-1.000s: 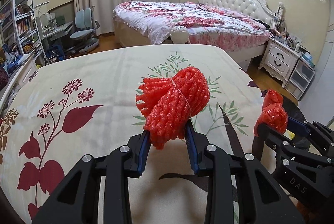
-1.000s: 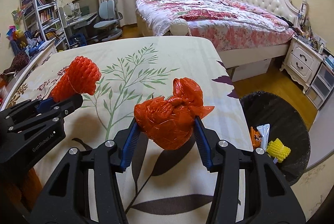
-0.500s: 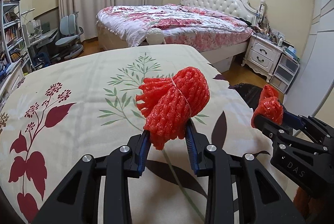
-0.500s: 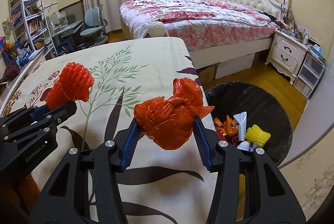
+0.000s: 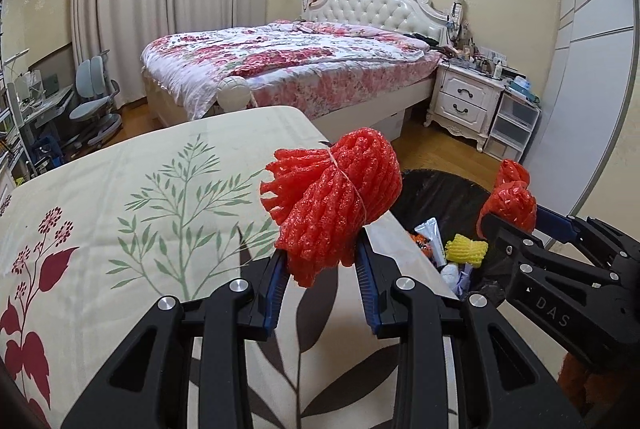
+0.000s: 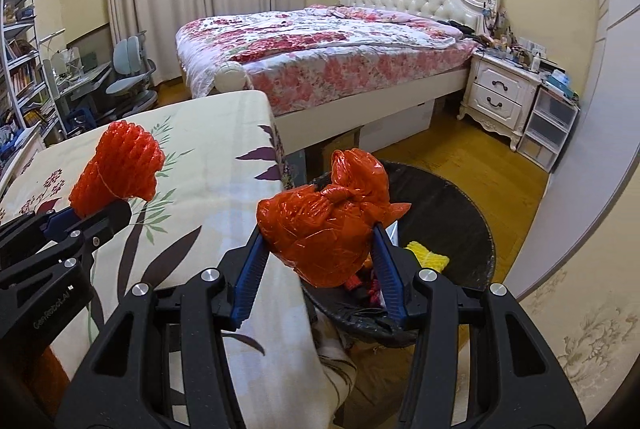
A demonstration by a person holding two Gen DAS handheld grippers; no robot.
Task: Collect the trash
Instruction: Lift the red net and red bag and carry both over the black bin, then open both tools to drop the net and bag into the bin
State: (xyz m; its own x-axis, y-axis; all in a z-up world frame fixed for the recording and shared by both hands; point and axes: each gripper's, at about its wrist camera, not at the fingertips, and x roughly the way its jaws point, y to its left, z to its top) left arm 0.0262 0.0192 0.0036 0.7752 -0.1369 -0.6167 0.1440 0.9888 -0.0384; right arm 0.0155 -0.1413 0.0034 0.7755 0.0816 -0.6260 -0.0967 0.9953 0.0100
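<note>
Left gripper (image 5: 322, 279): pinching red foam net (image 5: 334, 203), long axis tilted, frayed end up-left. Right gripper (image 6: 316, 283): pinching knotted red bag (image 6: 326, 229), knot upward, over bin (image 6: 460, 213).

Only readable stuff: "DAS" printed on the side of the right gripper (image 5: 506, 225), and "GenRobot.AI" on the left gripper (image 6: 116, 211) body.
</note>
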